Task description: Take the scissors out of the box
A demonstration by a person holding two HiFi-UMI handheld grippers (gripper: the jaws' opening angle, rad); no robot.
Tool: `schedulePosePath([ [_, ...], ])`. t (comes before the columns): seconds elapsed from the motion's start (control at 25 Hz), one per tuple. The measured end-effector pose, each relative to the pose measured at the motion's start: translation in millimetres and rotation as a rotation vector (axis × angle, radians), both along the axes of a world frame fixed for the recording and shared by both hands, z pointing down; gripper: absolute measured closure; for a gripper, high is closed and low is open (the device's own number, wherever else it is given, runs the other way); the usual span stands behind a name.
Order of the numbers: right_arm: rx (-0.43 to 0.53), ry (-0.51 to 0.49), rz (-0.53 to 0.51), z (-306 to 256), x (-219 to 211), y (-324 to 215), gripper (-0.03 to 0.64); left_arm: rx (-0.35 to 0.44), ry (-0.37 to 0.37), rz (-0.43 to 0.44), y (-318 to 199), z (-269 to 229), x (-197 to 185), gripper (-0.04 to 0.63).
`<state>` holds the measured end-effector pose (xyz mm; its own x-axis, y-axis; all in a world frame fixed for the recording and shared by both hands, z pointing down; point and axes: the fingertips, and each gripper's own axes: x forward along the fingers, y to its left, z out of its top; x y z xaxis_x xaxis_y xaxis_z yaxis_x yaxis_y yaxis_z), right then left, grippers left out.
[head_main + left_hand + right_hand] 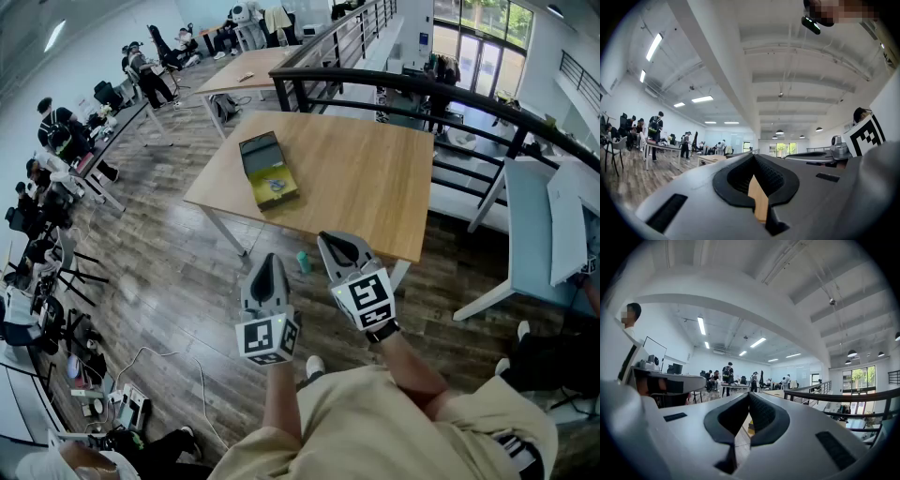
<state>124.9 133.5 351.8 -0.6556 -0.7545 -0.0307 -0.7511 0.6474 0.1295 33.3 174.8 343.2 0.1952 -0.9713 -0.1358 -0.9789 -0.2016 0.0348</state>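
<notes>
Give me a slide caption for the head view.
Jaws shut, left gripper and right gripper held short of the table bearing the box.

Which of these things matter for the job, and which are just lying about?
Job: open box, wooden table under it, left tongs and right tongs, both shut, empty.
Lying about: small teal thing on floor, black railing, pale table.

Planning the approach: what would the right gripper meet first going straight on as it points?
Likely the near edge of the light wooden table; the shut right gripper is short of it. If it clears the top, the open green box comes next. Height is unclear.
</notes>
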Motion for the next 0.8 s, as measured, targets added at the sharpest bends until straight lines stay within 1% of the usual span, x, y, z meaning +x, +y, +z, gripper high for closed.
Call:
schedulePosePath([
  [0.12,-0.012,-0.025,0.037,-3.5,17.2,4.1,0.603,0.007,-0.028,-0.037,11.3,-6.5,1.3,0.583],
  [0.24,-0.005,-0.034,0.054,-3.7,27.6,4.1,0.603,-0.004,-0.065,-0.073,15.5,-5.6,-1.1,0.583],
  [0.36,-0.005,-0.032,0.054,-0.8,29.3,-0.9,0.603,-0.013,-0.070,-0.071,12.6,1.5,-2.7,0.583],
  [0.48,-0.018,-0.029,0.043,7.4,20.6,-11.0,0.602,-0.028,-0.077,-0.068,1.4,13.6,-8.8,0.583],
  [0.64,-0.039,-0.017,0.038,22.5,3.5,-37.5,0.601,-0.054,-0.084,-0.071,-28.9,24.3,-19.9,0.583],
  [0.8,-0.056,0.002,0.039,31.1,-18.7,-73.7,0.602,-0.074,-0.059,-0.062,-66.6,31.4,-39.2,0.583],
])
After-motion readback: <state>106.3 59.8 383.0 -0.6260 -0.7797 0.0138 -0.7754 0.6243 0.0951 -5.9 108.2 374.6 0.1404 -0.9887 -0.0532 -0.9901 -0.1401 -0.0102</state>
